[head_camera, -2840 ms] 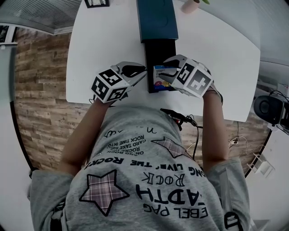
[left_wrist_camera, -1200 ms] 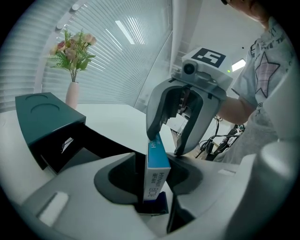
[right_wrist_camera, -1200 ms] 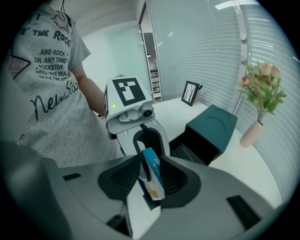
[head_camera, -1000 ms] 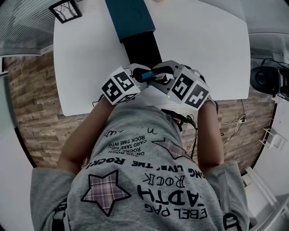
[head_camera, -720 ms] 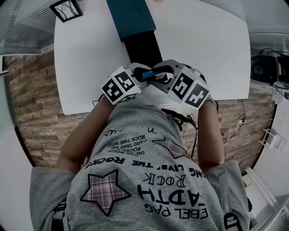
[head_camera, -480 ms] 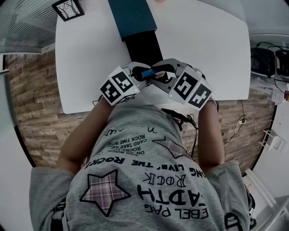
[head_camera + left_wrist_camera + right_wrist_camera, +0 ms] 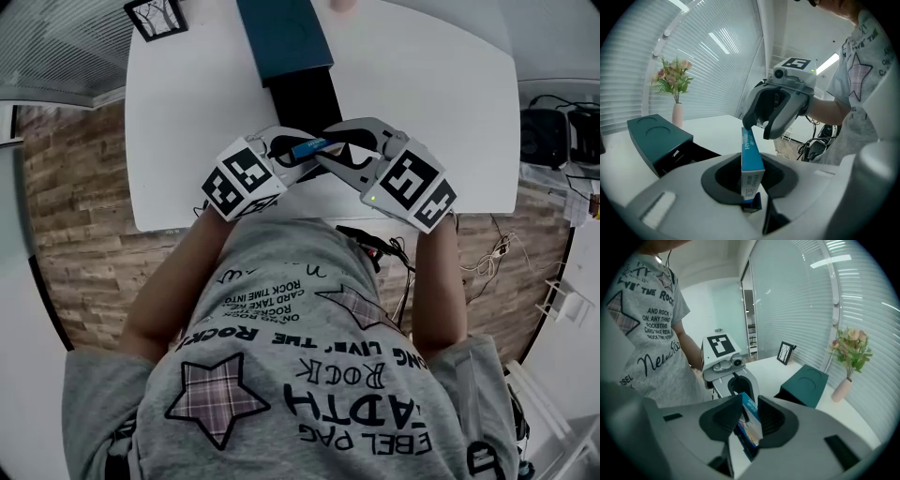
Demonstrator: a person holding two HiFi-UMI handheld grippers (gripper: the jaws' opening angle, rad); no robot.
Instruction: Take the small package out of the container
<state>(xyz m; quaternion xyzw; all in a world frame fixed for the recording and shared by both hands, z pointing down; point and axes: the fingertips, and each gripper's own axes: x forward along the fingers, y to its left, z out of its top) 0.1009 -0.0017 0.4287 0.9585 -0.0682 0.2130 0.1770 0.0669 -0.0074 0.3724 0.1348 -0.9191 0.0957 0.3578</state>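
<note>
The white table is carrying a dark teal box-shaped container at its far edge. The container's black drawer is standing pulled out toward the near edge. A small black-framed picture is standing at the far left corner, well apart from the container. A pale vase with flowers is standing just right of the container, by the far edge. The small blue cardboard package is hanging above the table, just before the drawer's near end and outside it.
</note>
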